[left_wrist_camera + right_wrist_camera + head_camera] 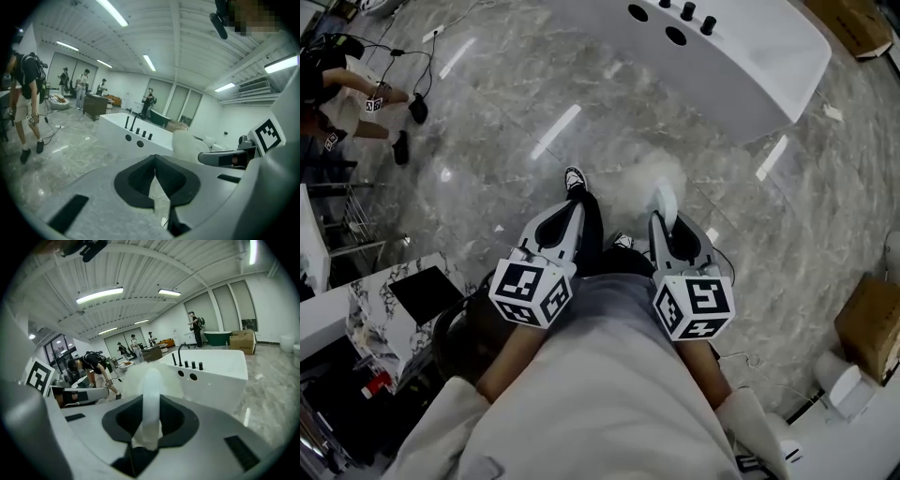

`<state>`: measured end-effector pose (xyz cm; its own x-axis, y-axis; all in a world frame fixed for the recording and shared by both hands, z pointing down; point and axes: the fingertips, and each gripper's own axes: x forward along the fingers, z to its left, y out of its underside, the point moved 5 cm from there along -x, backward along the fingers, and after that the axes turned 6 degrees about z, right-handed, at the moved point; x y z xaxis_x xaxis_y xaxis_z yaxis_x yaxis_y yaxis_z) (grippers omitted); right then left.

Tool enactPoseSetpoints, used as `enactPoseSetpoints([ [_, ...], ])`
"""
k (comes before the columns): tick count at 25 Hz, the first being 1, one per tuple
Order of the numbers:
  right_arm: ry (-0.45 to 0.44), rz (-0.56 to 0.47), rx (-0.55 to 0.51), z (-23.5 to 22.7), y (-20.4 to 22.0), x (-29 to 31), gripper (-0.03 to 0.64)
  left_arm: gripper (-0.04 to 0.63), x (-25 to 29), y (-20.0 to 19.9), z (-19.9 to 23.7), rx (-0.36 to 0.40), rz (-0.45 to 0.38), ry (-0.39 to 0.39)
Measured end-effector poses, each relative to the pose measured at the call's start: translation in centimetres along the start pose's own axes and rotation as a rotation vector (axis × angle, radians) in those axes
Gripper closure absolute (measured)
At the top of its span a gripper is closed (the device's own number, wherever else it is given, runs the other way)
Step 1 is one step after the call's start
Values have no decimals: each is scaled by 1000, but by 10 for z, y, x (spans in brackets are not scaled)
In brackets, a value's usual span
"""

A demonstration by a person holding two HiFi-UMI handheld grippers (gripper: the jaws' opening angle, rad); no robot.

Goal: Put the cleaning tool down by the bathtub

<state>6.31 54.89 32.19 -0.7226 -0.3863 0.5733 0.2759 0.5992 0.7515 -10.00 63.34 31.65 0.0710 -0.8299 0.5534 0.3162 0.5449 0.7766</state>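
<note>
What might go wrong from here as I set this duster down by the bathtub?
1. The right tool grips only the thin white handle of the duster; its fluffy head sticks out ahead and may tip or slip.
2. The bathtub has black fittings on its rim; a swing could knock them.
3. The glossy floor may let the duster slide once released.

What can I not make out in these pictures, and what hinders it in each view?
Duster head: blurred in head view and right gripper view; its shape is unclear.
Duster handle's lower end: right gripper view, hidden inside the right tool.
Bathtub inside: head view, cut off by the top edge.
Distant people: left gripper view, too small.
</note>
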Motion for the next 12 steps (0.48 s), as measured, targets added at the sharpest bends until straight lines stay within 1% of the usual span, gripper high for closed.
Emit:
enactPoseSetpoints([
  [7,51,20,-7,-7,-30,30,540,591,31,-33,23,-5,-5,37],
  [12,74,6,8,-8,-61,57,540,591,56,-66,42,7,-6,74],
])
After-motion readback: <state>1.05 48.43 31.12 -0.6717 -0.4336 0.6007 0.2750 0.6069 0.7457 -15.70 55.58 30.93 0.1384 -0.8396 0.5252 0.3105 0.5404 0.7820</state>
